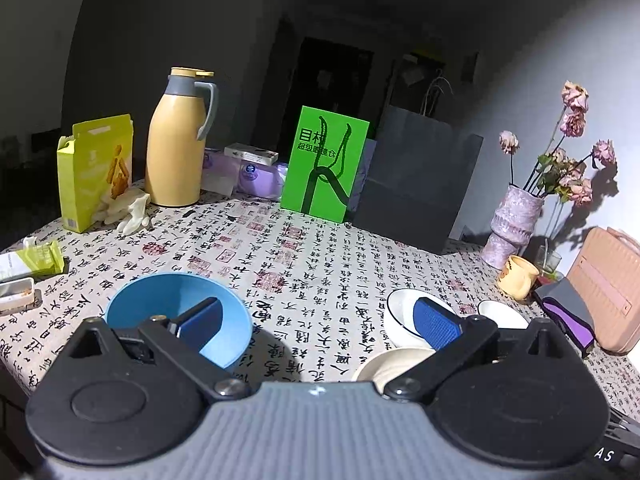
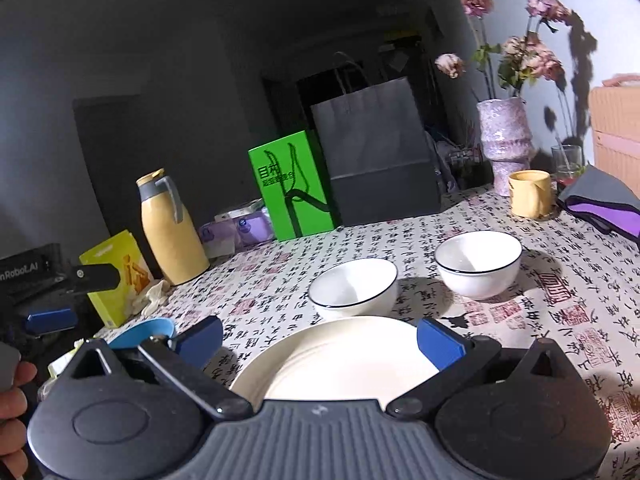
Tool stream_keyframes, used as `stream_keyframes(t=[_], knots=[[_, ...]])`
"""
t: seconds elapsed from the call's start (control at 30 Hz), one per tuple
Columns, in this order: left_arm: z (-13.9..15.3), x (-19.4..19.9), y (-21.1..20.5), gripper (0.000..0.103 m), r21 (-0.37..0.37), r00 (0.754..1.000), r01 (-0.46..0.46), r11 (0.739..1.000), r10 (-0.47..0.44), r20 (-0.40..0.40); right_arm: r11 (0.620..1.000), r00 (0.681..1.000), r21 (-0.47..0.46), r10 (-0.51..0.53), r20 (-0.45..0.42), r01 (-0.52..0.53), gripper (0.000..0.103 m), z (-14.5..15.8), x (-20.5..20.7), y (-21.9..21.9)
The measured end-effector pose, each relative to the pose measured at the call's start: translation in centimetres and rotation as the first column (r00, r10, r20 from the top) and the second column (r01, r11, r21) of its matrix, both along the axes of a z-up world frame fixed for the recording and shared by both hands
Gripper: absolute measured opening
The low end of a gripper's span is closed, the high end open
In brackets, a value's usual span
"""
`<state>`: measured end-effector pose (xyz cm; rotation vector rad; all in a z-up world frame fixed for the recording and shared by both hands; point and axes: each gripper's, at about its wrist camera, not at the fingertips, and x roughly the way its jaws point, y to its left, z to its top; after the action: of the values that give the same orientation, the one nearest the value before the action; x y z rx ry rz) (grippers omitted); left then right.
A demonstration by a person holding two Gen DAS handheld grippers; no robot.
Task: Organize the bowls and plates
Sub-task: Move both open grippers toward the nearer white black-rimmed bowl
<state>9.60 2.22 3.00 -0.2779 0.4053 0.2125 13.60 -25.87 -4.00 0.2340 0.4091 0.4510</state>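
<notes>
Nothing is stacked yet, as far as I can judge: the dishes all sit apart on the calligraphy-print surface (image 2: 560, 304). In the right wrist view the cream plate (image 2: 340, 360) lies at lower centre, directly under my right hand-held gripper (image 2: 320, 344), whose jaws stand wide apart and hold nothing. Above it, mid-frame, are two black-rimmed white bowls, the near one (image 2: 354, 288) just beyond the plate and the far one (image 2: 478, 262) to its right, the two near each other but not touching. The blue bowl (image 1: 176, 316) is at lower left of the left wrist view, with one pad of my left hand-held gripper (image 1: 316, 324) showing in front of it; those jaws are also spread and empty. So all the nesting is left: probably white bowl into white bowl, and a place for the blue one and the plate. Clutter sits mostly at the back: yellow thermos jug (image 1: 176, 140), snack box (image 1: 94, 172), green box (image 1: 324, 164), dark paper bag (image 1: 416, 184), vase of dried flowers (image 1: 514, 220), yellow mug (image 2: 528, 194). The centre of the surface looks unobstructed. The mug is the nearest of these to the far bowl.
</notes>
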Motion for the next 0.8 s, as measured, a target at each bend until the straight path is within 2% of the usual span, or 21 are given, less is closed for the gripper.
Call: stream_keyframes(t=[0.27, 0.43, 0.8], knots=[[-0.8, 2.2, -1.1, 0.103, -0.014, 0.998, 0.048, 0.999, -0.048, -0.029, 0.999, 0.999, 0.009, -0.033, -0.041, 0.033, 0.103, -0.6, 1.6, -1.7], [-1.4, 3.9, -1.7, 0.103, 0.008, 0.995, 0.079, 0.997, -0.079, -0.057, 0.999, 0.998, 0.004, -0.032, -0.063, 0.032, 0.103, -0.7, 2.8, -1.8], [-1.5, 8.0, -2.4, 0.103, 0.019, 0.992, 0.114, 0.993, -0.113, -0.059, 0.997, 0.996, -0.075, 0.008, -0.091, -0.014, 0.103, 0.6, 6.8, -1.9]])
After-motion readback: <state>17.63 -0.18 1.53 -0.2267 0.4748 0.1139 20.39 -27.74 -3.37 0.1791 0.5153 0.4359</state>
